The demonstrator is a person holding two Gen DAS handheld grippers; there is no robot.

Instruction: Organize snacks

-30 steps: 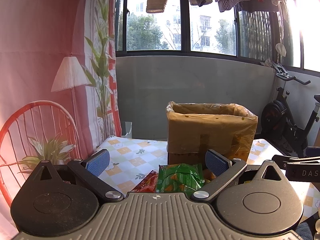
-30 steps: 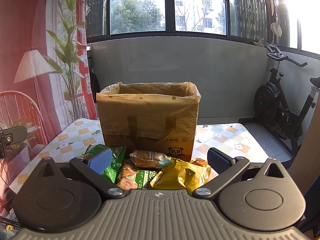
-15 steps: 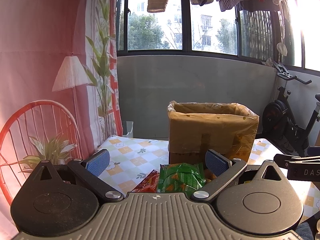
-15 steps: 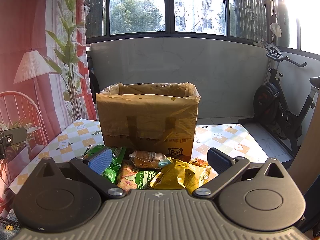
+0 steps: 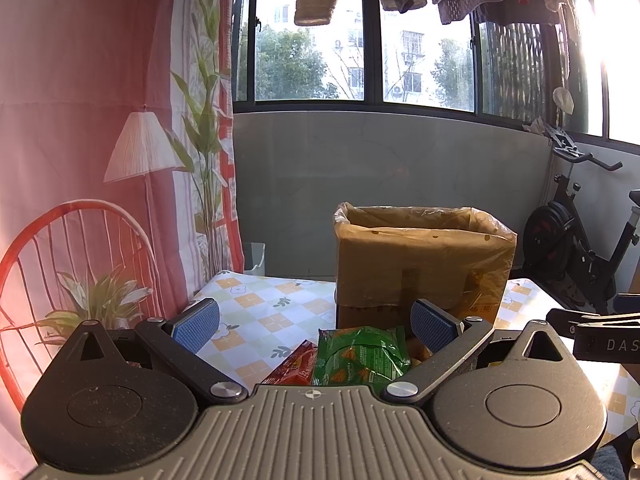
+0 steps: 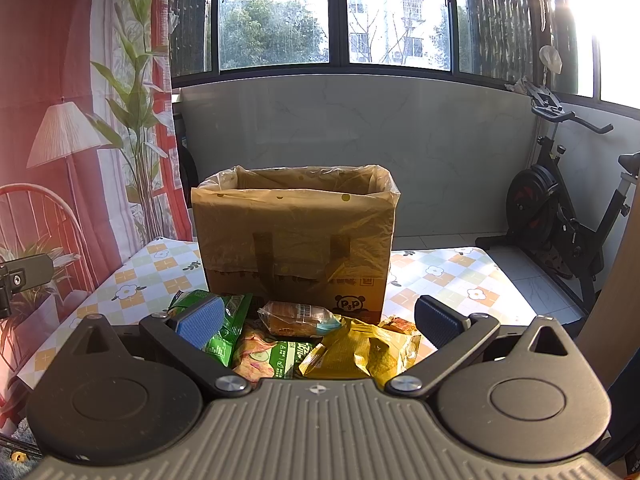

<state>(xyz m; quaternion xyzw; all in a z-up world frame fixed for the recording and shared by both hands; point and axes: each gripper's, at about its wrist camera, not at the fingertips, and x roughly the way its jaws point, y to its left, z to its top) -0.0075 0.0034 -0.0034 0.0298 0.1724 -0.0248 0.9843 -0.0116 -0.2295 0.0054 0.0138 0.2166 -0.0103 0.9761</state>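
snack packets piled before both spread claws

the left gripper and right gripper are held with jaws wide apart, nothing clasped. just ahead of the right gripper a crinkled yellow foil packet, a green chip bag and a clear-wrapped bread roll are heaped. beyond them a plastic-lined brown cardboard box is stood on the flower-checked tablecloth.

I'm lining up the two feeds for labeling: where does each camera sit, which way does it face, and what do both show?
Left wrist: on the left gripper, open, facing the box from its left; the right gripper's tip shows at the right edge.
Right wrist: on the right gripper, open, squarely facing the box over the snack pile.
Shared: box, green chip bag, checkered tablecloth, exercise bike.
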